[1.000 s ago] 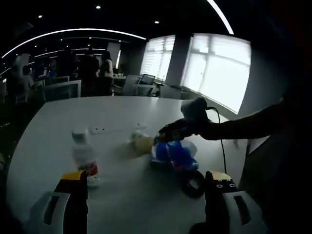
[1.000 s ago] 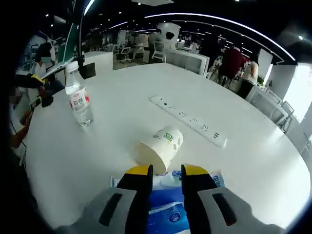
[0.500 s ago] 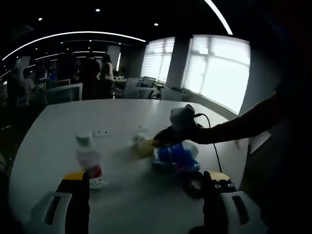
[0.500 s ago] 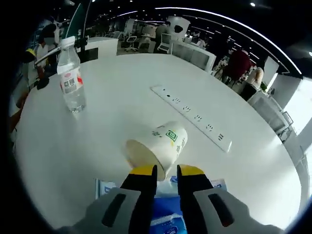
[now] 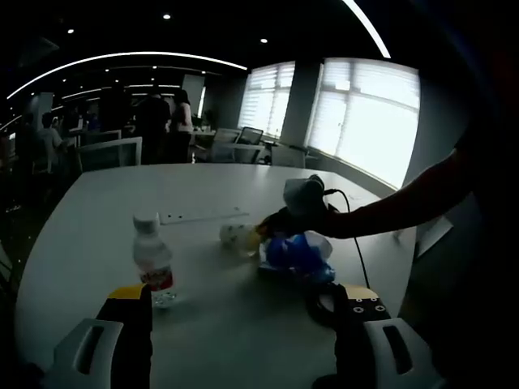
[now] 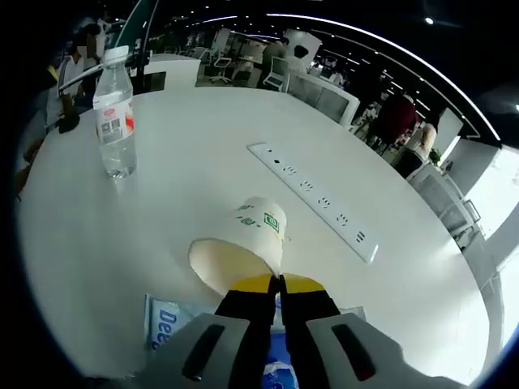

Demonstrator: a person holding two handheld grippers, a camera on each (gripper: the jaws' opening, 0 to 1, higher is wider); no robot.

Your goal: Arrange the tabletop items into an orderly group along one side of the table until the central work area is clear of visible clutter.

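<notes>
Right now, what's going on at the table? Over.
Right hand-held gripper shut on paper cup rim. Left hand-held gripper open, hovering. Water bottle upright, power strip beyond, blue packet beside cup.

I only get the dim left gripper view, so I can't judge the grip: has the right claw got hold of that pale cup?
Observer: Yes, the right claw is pinched shut on the rim of the white paper cup.
Operator: Is the cup upright?
Observer: No, it lies on its side, open mouth towards the claw.
Operator: What's below the claw?
Observer: A blue plastic packet with white lettering, flat on the white table.
</notes>
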